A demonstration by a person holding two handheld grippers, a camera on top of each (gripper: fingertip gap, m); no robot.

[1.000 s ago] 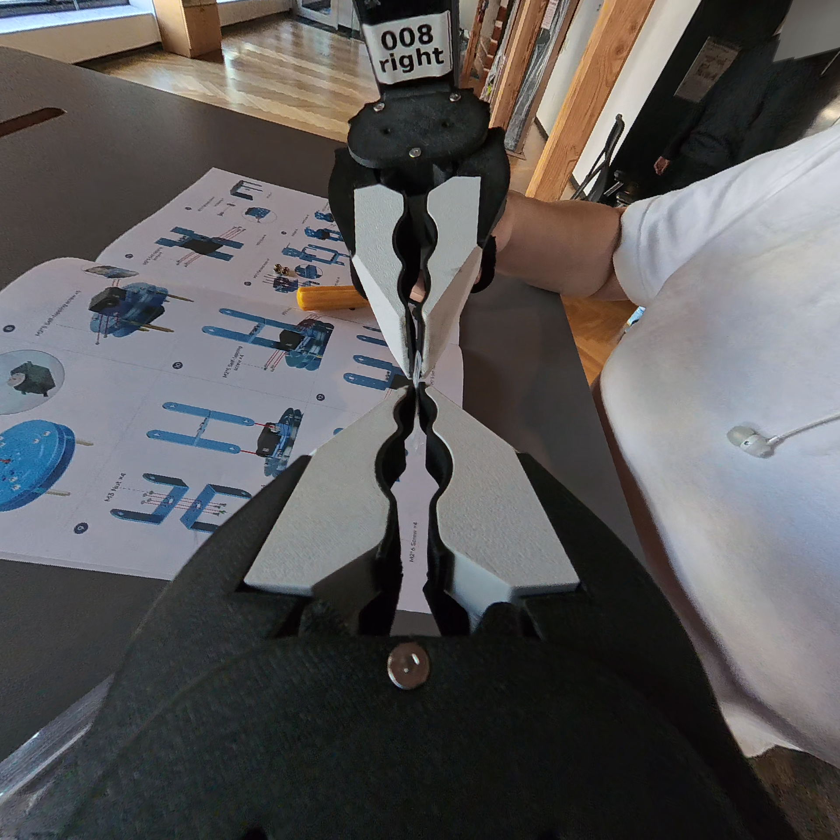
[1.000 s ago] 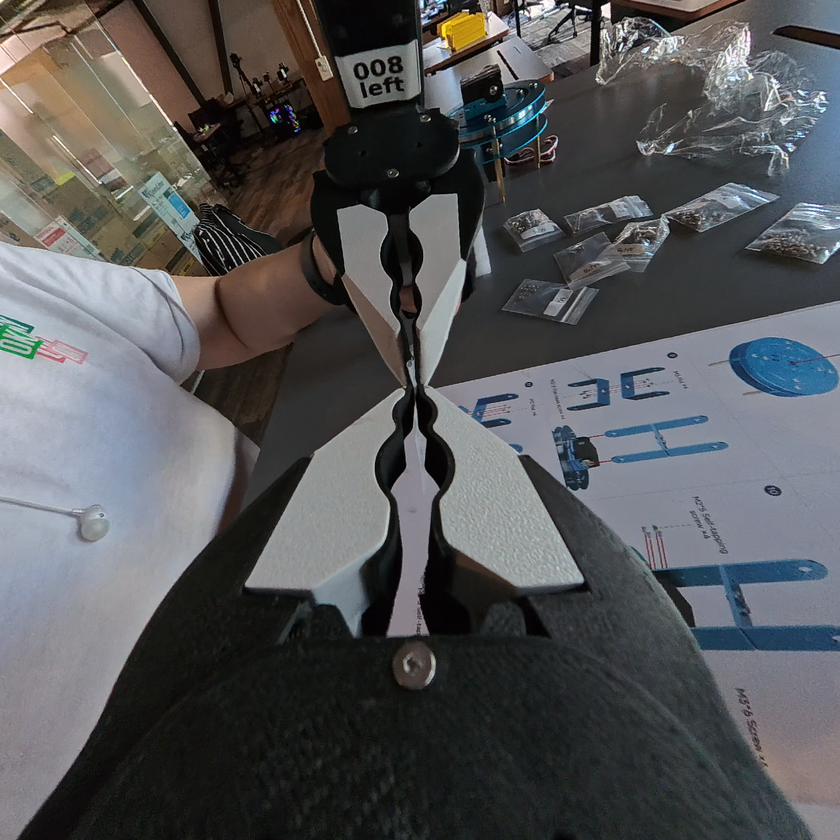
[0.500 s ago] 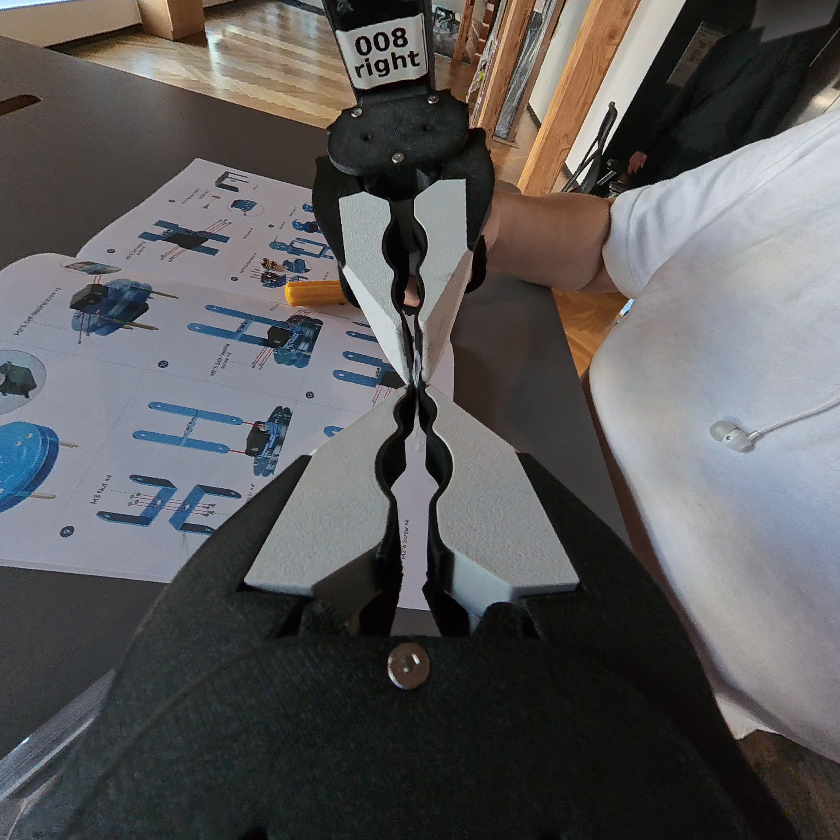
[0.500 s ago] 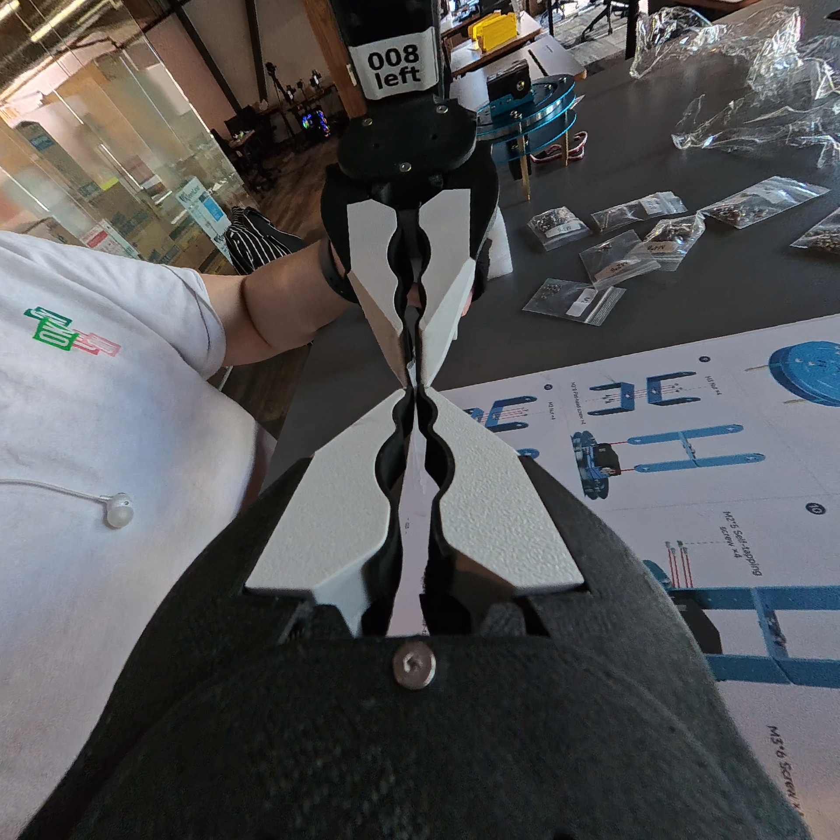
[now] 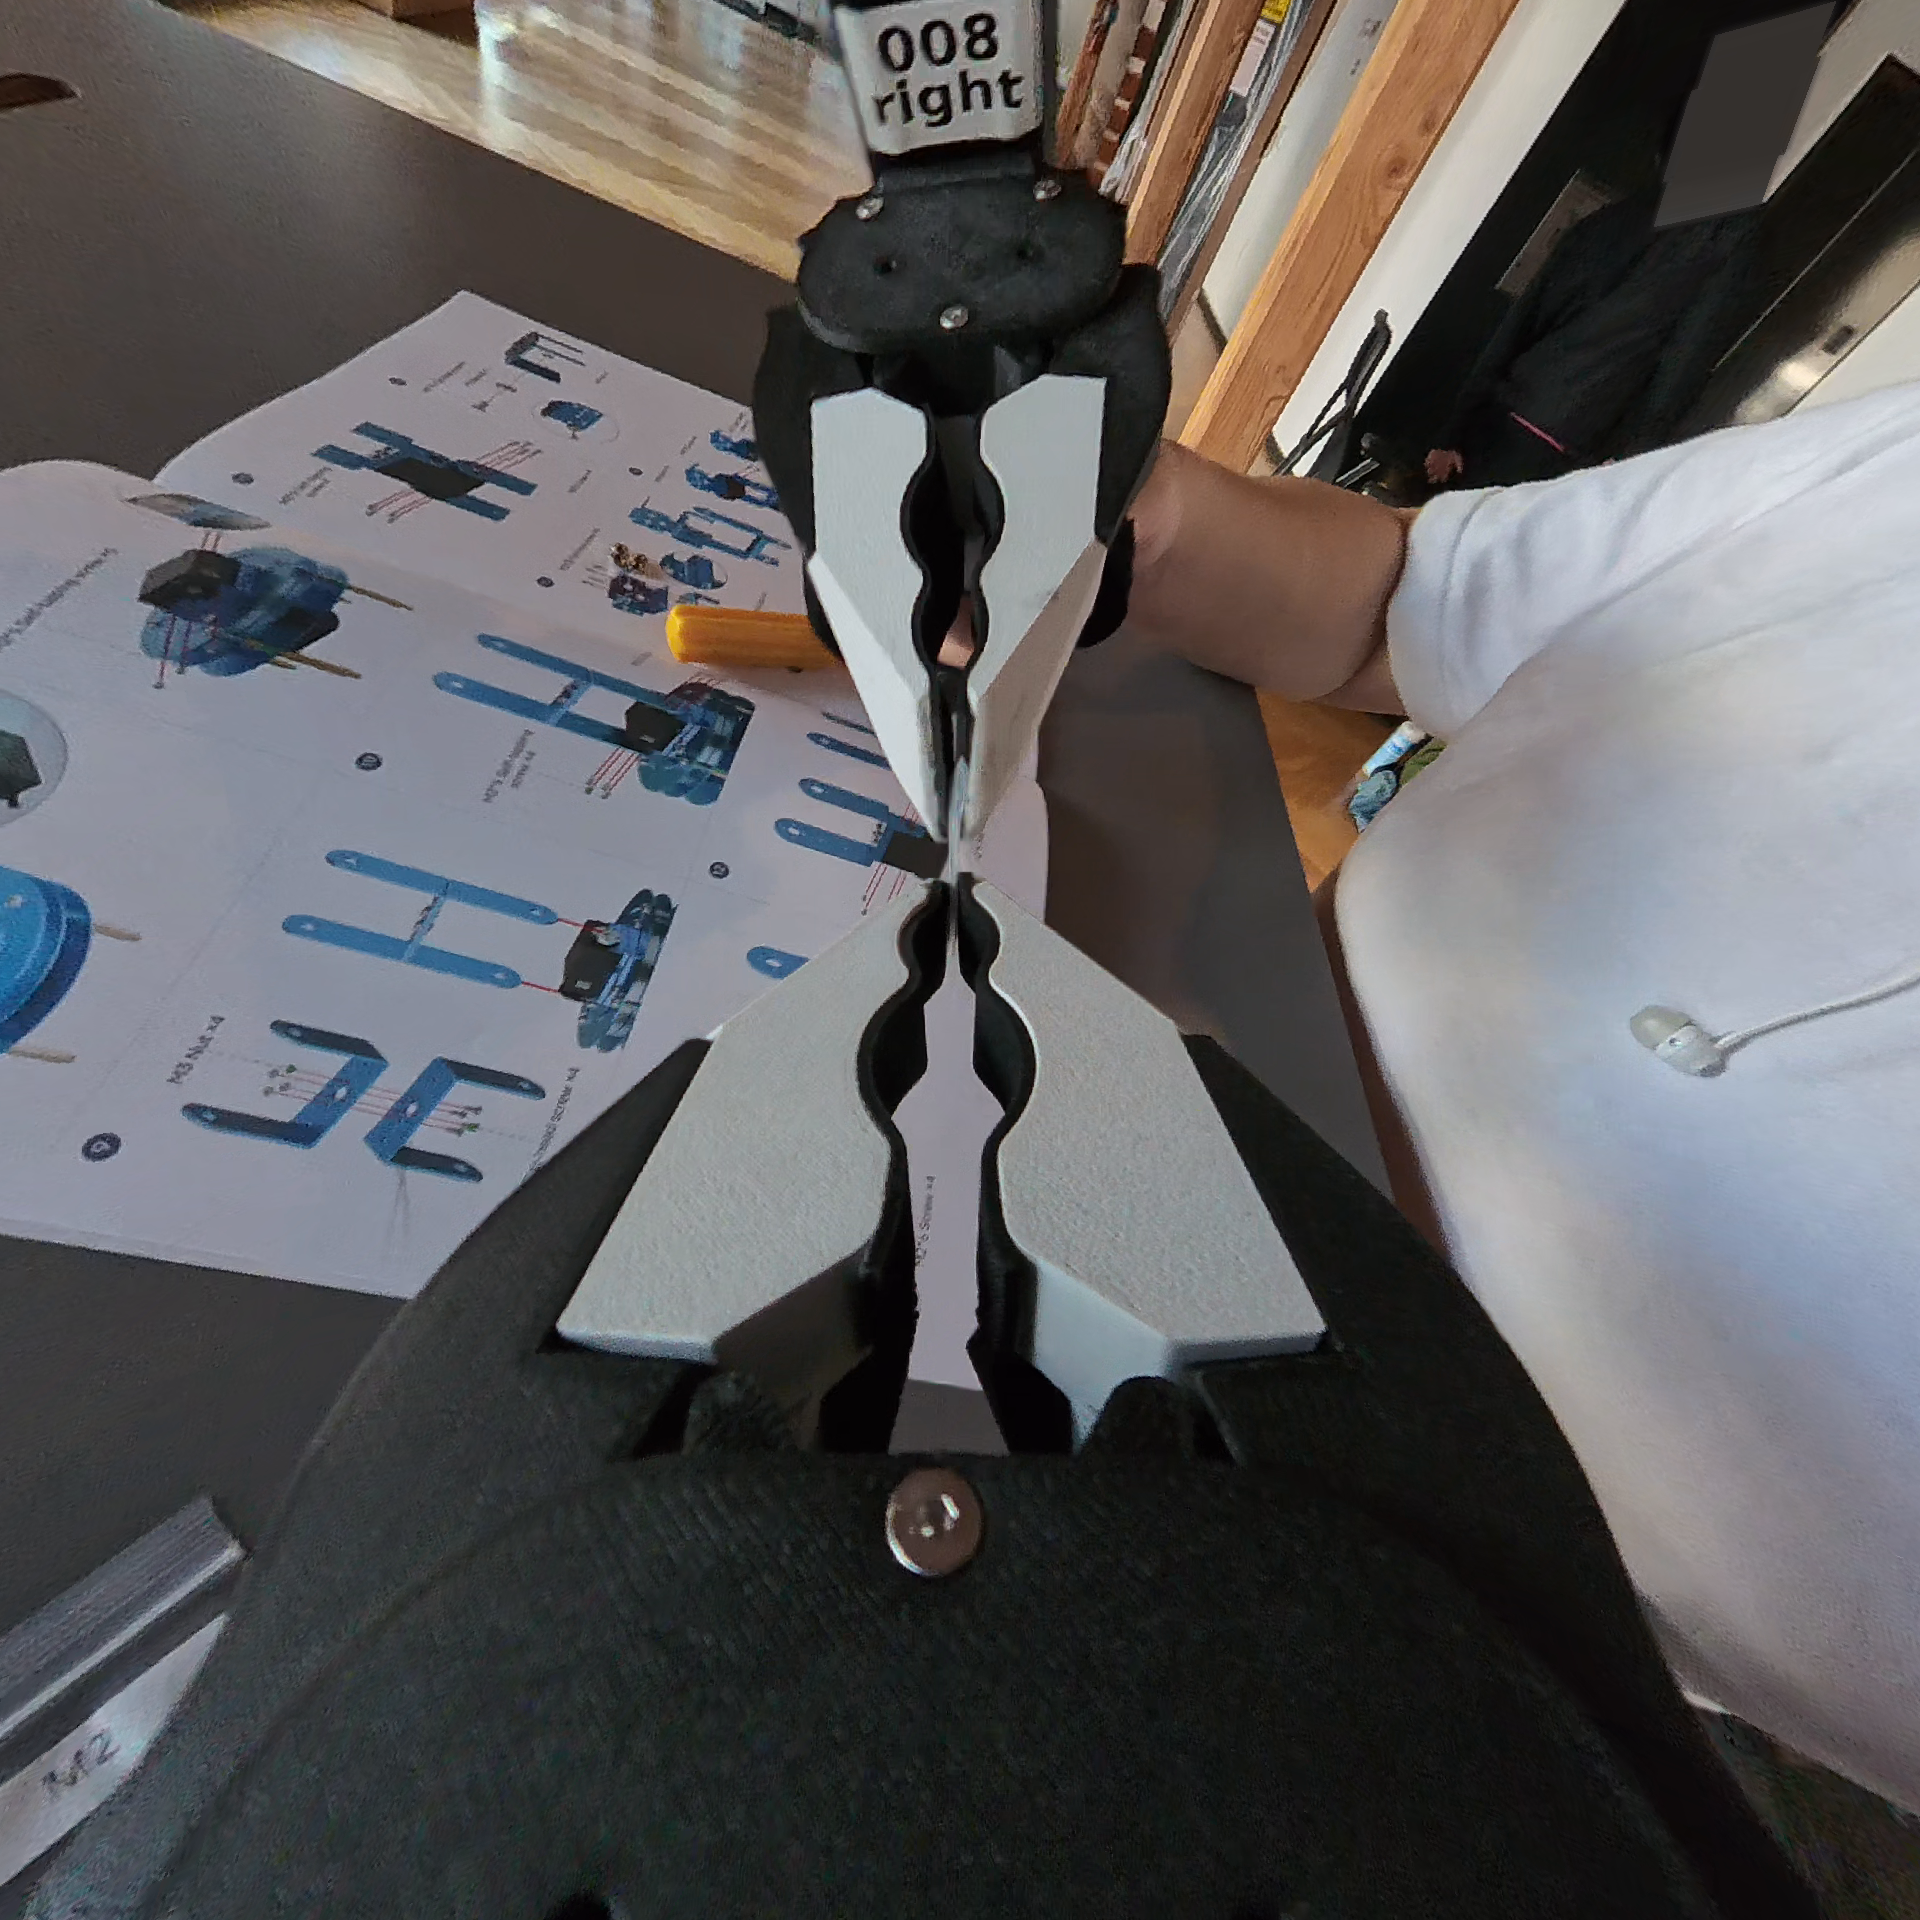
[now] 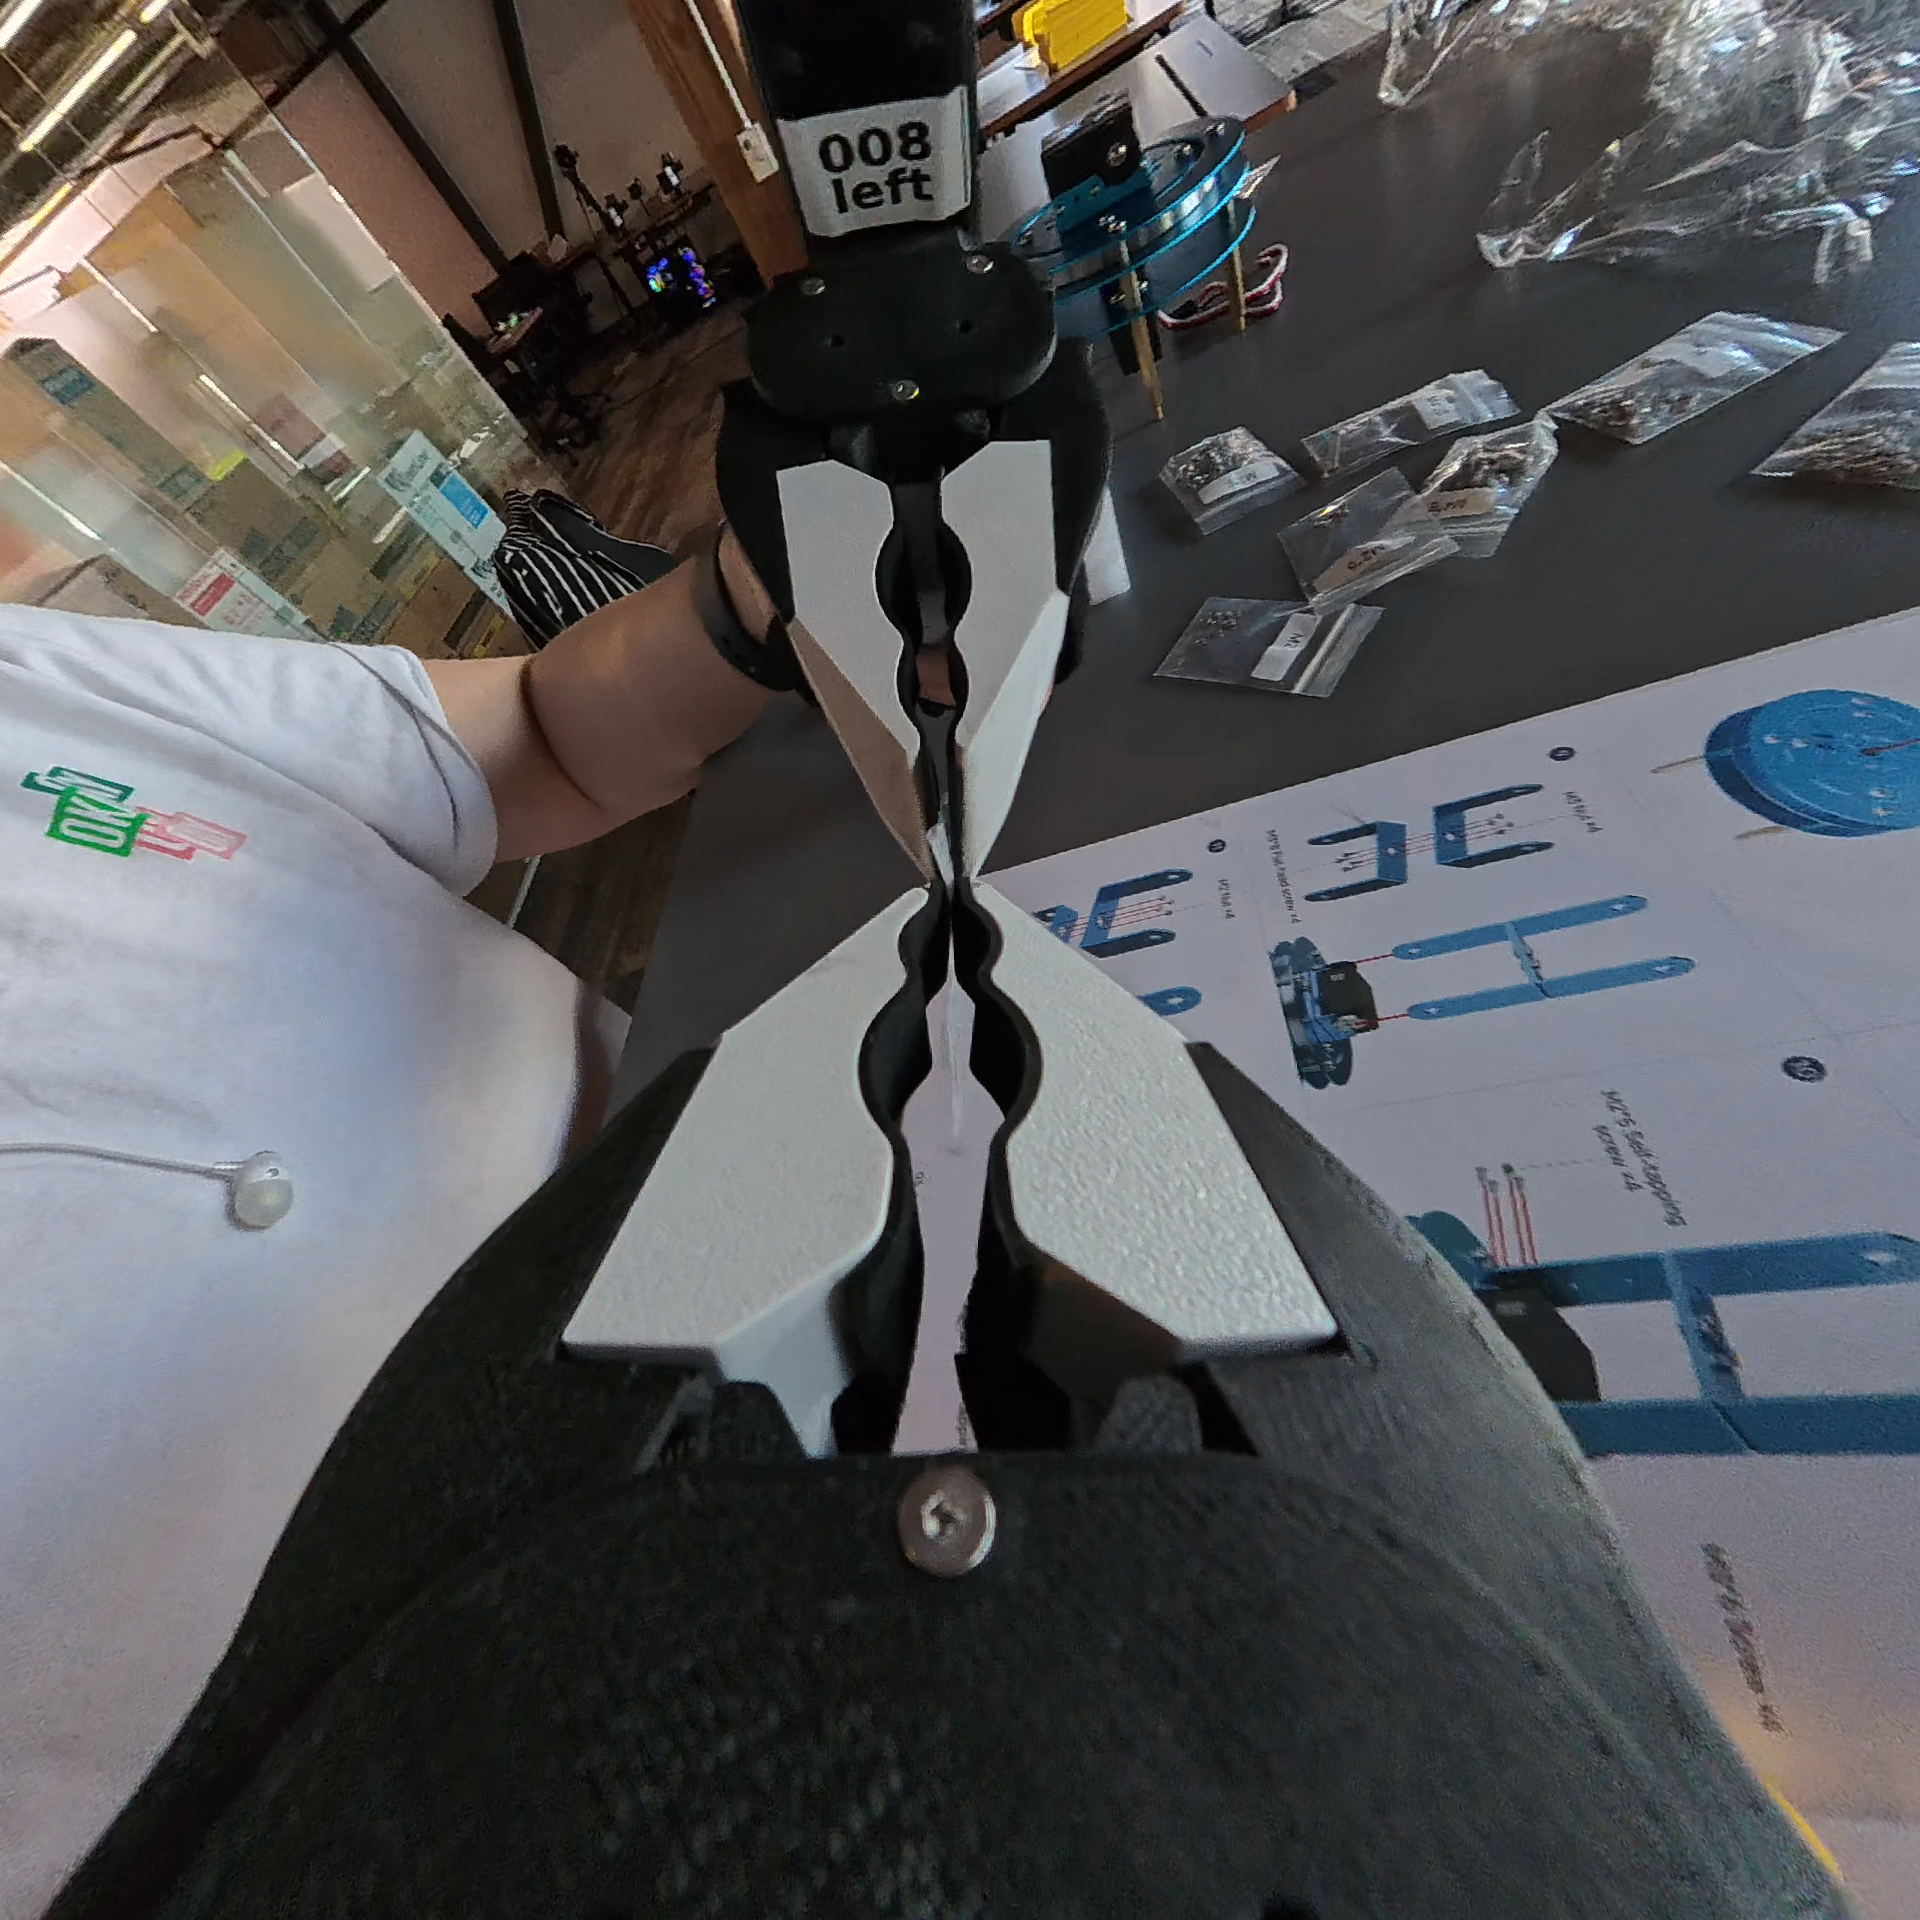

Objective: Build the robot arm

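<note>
Above one instruction sheet (image 5: pixel 312 790), two closed claws, left claw (image 5: pixel 948 885), right claw (image 6: pixel 948 885), tip-to-tip

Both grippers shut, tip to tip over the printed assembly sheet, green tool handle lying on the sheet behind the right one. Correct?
Wrong on colour only: the tool handle is orange, per the left wrist view. Left gripper and right gripper are shut, tips meeting over the printed assembly sheet.

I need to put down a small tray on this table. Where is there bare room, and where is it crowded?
Bare dark table lies beyond the instruction sheet, and a strip at its near edge. In the right wrist view, a gap lies between the sheet and the small parts bags. Crowded: the bags, blue disc assembly, crumpled plastic.
</note>
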